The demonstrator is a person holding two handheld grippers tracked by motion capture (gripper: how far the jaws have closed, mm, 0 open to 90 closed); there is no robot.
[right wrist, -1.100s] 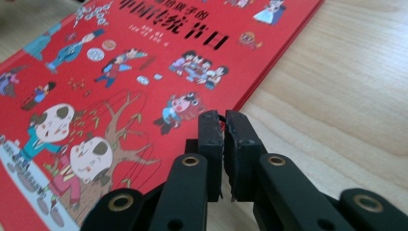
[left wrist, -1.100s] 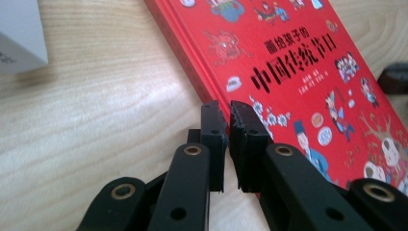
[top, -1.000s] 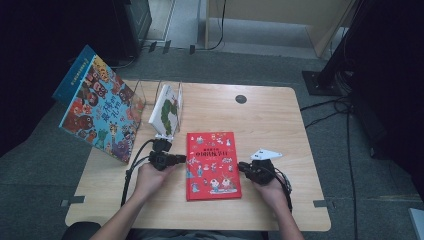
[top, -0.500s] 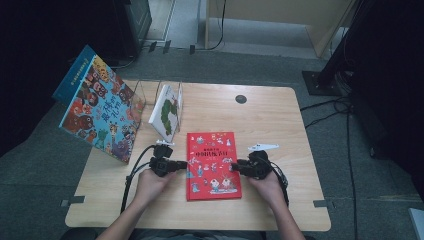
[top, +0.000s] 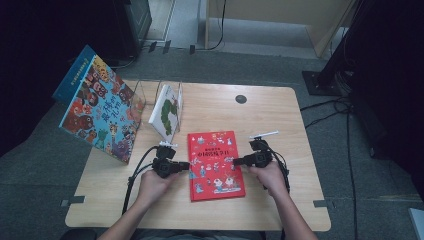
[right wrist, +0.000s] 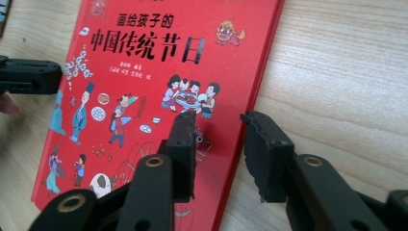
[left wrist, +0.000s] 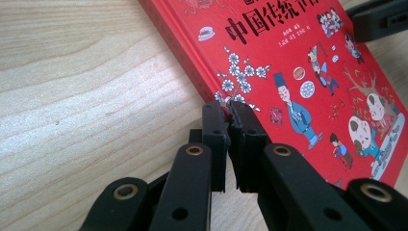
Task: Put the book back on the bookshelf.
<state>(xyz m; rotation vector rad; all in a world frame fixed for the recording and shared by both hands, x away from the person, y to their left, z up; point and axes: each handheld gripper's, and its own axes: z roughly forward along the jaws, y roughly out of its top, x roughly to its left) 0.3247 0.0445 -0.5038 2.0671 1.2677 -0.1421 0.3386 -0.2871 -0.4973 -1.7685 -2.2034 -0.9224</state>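
Observation:
A red picture book (top: 215,165) lies flat at the table's front middle. My left gripper (top: 187,165) is at its left edge. In the left gripper view the jaws (left wrist: 230,103) stand together, with their tips against the spine edge of the book (left wrist: 298,57); nothing shows between them. My right gripper (top: 237,161) is at the book's right edge. Its jaws (right wrist: 219,117) are apart and have just been closing a little. One finger (right wrist: 185,144) hangs over the cover (right wrist: 134,62) and the other over bare wood, so the book's edge lies between them unpressed.
A large colourful book (top: 100,112) leans at the table's left edge. A clear stand holds a white book with a green picture (top: 167,112) behind the left gripper. A black grommet (top: 241,99) sits at the back. Bare wood lies right of the book.
The right gripper has moved left from beside the book to its right edge, and its jaws stand wider than before. The left gripper has stayed at the left edge.

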